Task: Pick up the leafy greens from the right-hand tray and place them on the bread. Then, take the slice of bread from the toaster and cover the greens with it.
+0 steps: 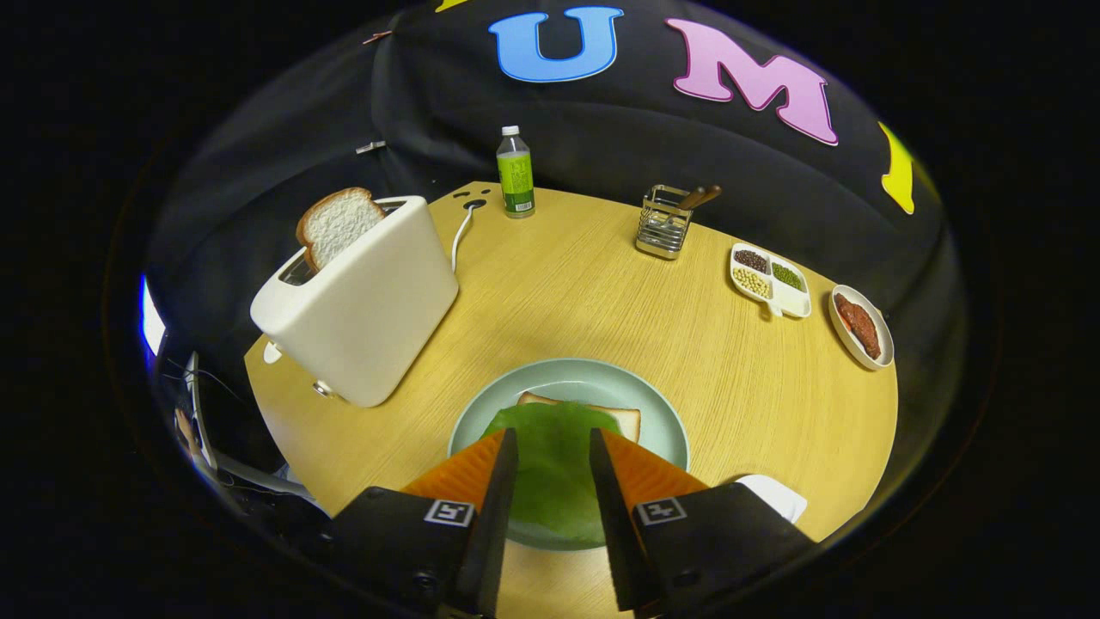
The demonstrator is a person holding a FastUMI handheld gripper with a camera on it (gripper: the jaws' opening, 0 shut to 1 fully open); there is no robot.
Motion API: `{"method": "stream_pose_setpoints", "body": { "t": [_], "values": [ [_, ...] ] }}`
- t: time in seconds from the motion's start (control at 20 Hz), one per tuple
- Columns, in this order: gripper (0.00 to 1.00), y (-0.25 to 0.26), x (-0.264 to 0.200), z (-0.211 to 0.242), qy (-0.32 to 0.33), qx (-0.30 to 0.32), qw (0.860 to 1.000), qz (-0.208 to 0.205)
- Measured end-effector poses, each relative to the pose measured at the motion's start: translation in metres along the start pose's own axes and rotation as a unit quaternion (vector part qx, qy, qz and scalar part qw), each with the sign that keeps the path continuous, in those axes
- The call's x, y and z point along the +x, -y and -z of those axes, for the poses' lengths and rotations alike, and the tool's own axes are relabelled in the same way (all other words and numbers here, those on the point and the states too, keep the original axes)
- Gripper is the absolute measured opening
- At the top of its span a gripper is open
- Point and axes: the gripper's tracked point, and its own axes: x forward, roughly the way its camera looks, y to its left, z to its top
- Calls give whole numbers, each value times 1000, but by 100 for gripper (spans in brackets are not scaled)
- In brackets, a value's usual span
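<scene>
We count one flat green leaf (pixel 550 464) on one bread slice (pixel 620 419) in the pale plate (pixel 662 413); one slice (pixel 337 223) stands in the white toaster (pixel 369 309). Tongs (pixel 554 456) open above the leaf, gripping nothing.

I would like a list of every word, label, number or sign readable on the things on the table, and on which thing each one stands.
No text on the table things can be read.
Bottle: its green label has print, too small and blurred to read.
Tool, open over the leafy greens on the plate: each finger mount carries a square black-and-white marker, a pattern, no words.
Toaster: no marking visible.
</scene>
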Motion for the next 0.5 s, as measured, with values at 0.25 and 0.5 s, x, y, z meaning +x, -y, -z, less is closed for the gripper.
{"method": "stream_pose_setpoints", "body": {
  "t": [0.25, 0.5],
  "values": [
    [99, -7, -11, -22, 31, -12, 999, 7],
    [98, -39, -27, -65, 80, -53, 995, -9]
  ]
}}
